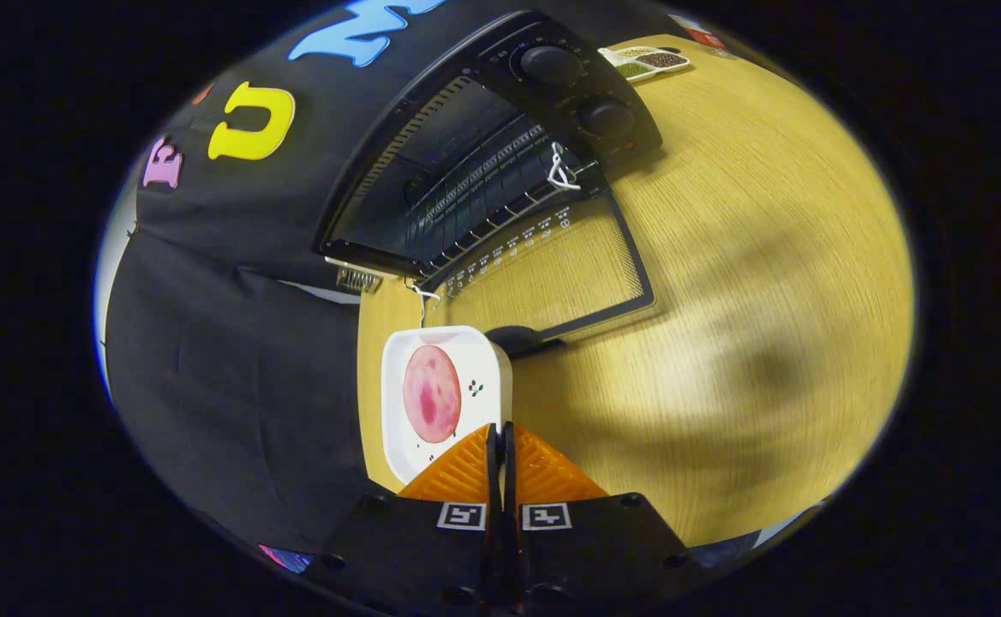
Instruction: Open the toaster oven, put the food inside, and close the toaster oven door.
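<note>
The gripper (500, 441) holds a white plate (402, 420) by its near rim, the fingers drawn nearly together on the edge, with a round slice of pink food (431, 393) lying on the plate just ahead of the fingertips. The toaster oven (466, 163) stands beyond the plate on the wooden table (766, 257), its glass door (552, 274) folded down flat toward the plate. The open cavity lies ahead and slightly right of the plate, so the coming move likely carries it forward over the door.

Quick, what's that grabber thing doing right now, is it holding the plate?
Gripper: fingers closed together on the near edge of the white plate with the pink slice of food, in front of the open toaster oven.
</note>
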Available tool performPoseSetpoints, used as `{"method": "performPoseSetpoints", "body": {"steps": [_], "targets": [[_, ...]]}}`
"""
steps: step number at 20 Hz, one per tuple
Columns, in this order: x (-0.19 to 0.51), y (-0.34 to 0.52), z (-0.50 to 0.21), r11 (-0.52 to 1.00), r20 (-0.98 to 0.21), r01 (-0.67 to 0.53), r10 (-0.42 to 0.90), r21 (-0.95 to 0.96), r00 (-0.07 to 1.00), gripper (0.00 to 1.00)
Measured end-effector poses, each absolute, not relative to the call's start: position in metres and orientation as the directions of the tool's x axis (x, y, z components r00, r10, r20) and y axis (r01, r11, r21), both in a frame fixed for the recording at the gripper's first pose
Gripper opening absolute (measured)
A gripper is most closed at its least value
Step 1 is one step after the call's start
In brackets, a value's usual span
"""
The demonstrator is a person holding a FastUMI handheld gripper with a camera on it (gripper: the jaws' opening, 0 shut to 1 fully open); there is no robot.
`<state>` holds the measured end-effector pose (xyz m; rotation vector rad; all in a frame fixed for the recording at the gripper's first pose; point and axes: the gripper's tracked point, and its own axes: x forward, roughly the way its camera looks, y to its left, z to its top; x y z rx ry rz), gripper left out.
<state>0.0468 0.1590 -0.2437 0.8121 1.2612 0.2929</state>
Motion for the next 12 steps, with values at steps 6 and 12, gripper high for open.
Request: {"method": "performPoseSetpoints", "body": {"steps": [6,12], "targets": [[0.091,0.163,-0.242,0.609,-0.701,0.355,0.558,0.71,0.444,0.01],[0.125,0.164,-0.251,0.515,-0.69,0.463,0.48,0.721,0.542,0.01]]}}
